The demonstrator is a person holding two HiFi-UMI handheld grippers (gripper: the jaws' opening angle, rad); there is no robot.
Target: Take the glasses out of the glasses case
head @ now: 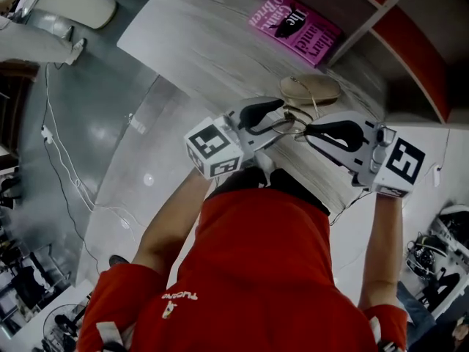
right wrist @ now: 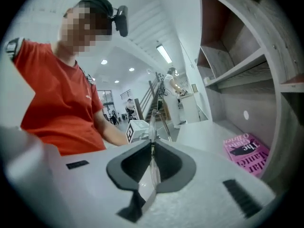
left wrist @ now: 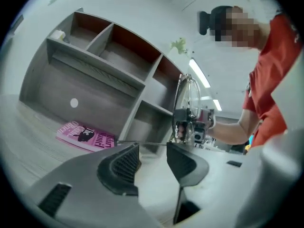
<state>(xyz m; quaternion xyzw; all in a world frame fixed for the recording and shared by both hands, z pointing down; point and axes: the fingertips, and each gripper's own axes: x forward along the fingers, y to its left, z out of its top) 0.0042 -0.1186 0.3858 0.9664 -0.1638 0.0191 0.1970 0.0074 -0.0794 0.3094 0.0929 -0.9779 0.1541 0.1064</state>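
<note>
Above the table — glasses crosswise, right gripper tight on them, left gripper spread.

Bright, even indoor light in all three views. Head view: one soft white glare spot on the grey floor, and the fisheye lens bends the edges hard. Both gripper views sit in a round black vignette, and the straight lines of the shelf bow. Strip lights are blown out in my left gripper view. Ceiling lights are just as hot in my right gripper view, where the shelf recesses at upper right go dim. My near jaw bodies look soft and slightly out of focus. The glasses lens shows a pale sheen.
</note>
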